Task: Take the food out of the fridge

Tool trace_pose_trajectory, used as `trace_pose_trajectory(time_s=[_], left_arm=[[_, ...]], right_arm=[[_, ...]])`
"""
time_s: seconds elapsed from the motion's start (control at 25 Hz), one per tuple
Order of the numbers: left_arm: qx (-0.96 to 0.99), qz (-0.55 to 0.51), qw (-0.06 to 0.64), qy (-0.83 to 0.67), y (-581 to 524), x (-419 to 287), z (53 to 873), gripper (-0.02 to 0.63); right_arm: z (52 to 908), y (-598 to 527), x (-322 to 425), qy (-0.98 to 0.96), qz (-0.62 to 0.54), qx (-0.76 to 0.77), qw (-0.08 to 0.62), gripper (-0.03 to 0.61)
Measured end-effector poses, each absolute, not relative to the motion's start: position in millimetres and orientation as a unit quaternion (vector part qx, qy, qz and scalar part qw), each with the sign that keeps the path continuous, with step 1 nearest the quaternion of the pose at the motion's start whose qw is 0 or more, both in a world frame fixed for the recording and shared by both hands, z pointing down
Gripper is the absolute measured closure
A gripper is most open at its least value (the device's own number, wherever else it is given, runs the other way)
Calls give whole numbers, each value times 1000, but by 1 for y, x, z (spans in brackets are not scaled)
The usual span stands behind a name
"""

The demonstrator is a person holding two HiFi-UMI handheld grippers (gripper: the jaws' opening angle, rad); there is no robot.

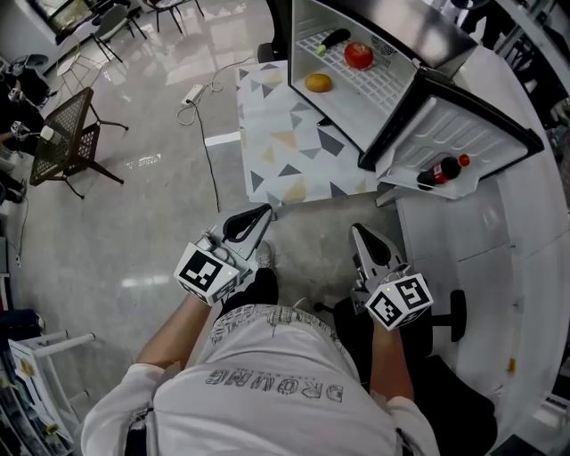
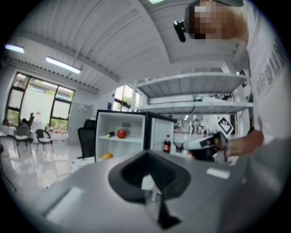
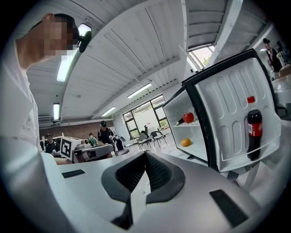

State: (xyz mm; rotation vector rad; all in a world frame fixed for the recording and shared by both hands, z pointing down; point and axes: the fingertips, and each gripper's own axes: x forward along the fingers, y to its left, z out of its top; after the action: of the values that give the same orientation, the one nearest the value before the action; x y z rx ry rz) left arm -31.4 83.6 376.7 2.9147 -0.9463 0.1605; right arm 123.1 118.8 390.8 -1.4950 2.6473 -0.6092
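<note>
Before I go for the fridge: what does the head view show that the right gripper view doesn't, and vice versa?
Head view only: the right gripper seen from outside, and a power strip with its cable on the floor. Right gripper view only: people standing far back, and ceiling lights. Both: the open fridge, red fruit, orange, bottle in the door, and left gripper.

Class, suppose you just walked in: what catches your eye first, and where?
The open mini fridge stands out, with a red fruit on its wire shelf, an orange fruit below and a red-capped soda bottle in the door. Nearer, the left gripper and right gripper, both shut and empty, point towards it.
</note>
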Motion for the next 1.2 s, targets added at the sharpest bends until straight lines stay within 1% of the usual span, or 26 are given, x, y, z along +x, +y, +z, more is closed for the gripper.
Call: trace_pose_trajectory(time_s=[0.44,1.2], left_arm=[[953,48,56,-294,-10,-56,393,606],[967,46,68,-243,-136,-82,393,606]], right_arm=[[401,28,91,847,-205,-491,8,580],[396,-84,56,822,-209,-530,-6,580]])
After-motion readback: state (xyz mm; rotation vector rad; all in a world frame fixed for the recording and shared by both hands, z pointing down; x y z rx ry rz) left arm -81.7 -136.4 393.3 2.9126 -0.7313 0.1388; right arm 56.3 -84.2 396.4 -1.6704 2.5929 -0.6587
